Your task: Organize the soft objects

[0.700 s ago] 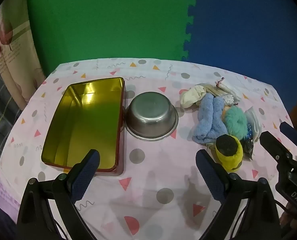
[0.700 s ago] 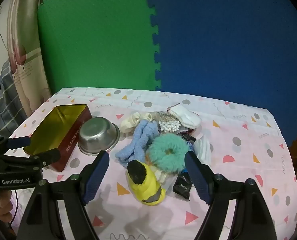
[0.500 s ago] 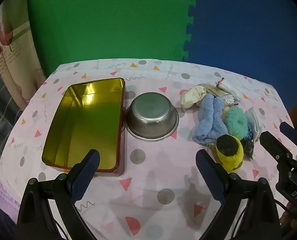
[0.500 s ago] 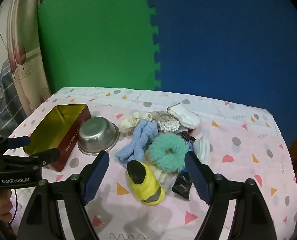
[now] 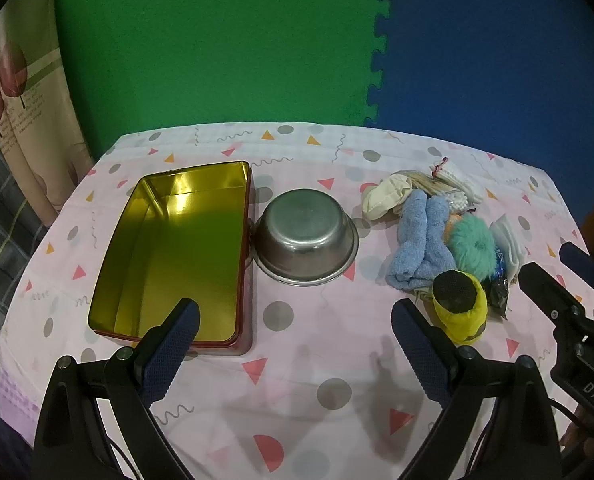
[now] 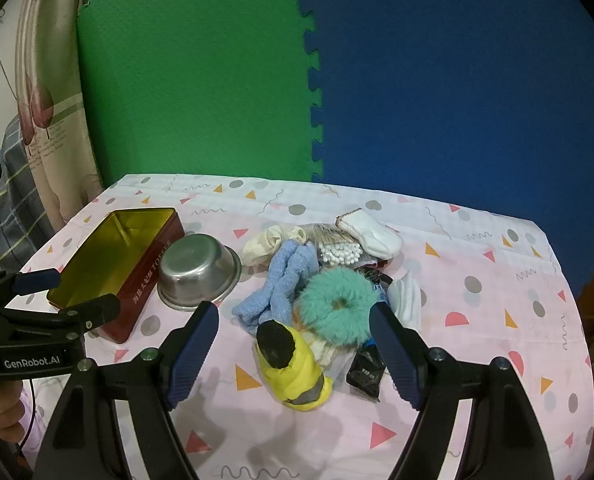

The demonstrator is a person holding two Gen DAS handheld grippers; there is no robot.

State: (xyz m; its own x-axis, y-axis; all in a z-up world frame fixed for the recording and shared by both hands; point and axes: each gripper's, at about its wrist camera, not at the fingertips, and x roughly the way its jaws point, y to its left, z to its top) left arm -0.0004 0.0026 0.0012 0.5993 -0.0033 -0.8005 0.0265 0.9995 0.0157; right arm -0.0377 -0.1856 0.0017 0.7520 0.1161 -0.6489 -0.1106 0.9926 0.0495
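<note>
Fluffy socks (image 6: pixel 281 280) and a teal scrunchie (image 6: pixel 339 306) lie heaped at the tin's (image 5: pixel 177 248) three o'clock, seemingly awaiting sorting. Both grippers, left (image 5: pixel 293 350) and right (image 6: pixel 293 350), hover above the counter (image 5: pixel 297 380), jaws apart and empty.

Almost no change vs. earlier
We see the tin (image 5: pixel 177 260) & bowl (image 5: pixel 307 240) a touch lower in the L wrist view; soft pile (image 6: pixel 337 304) shifts a hair in the R view.

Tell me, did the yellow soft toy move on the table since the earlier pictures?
No. The yellow soft toy lies in the same spot beside the teal fluffy scrunchie, untouched.
</note>
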